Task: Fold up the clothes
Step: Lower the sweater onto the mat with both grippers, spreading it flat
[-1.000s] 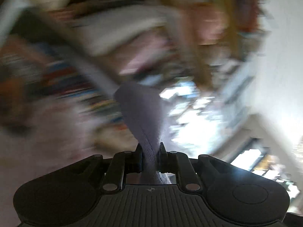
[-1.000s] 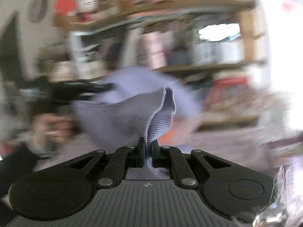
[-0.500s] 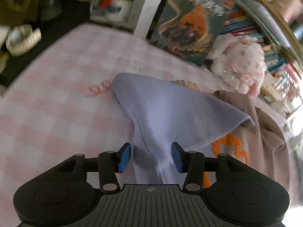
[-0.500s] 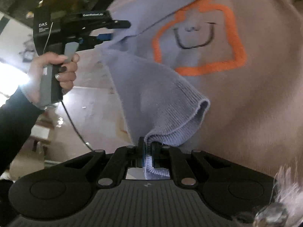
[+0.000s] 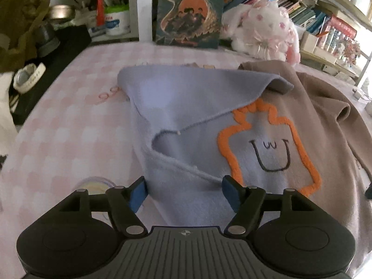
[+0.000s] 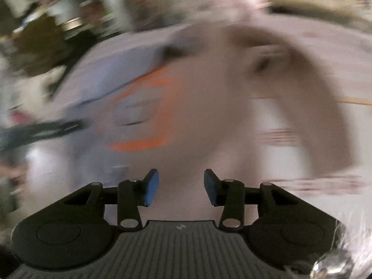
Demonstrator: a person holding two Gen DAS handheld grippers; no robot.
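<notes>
Released since the earlier frame: soft lilac-and-taupe knit sweater [image 5: 190,121] with orange outline and smiley, lying ahead of both tongs on pink-checked bench [image 5: 69,116], folded sleeve slanting away. Left tongs [image 5: 183,191] and right tongs [image 6: 181,187] apart, opening, gripping nothing. Beyond: book cover "哈利·波特" [image 5: 188,11].

- Left gripper [image 5: 183,194] was tilted steeply down, jaws opening and already spread wide, blue pads [image 5: 137,194] clear on both sides.
- Nothing pinched there: the lilac sweater [image 5: 186,107] lay slack between the fingers, neither pad pressing on it.
- Right gripper [image 6: 181,189] pointed down at a similar angle, jaws also opening but with a narrower gap than the left.
- Its blue pads [image 6: 151,189] faced each other with nothing clamped between them; everything past them in that view was pure motion blur.
</notes>
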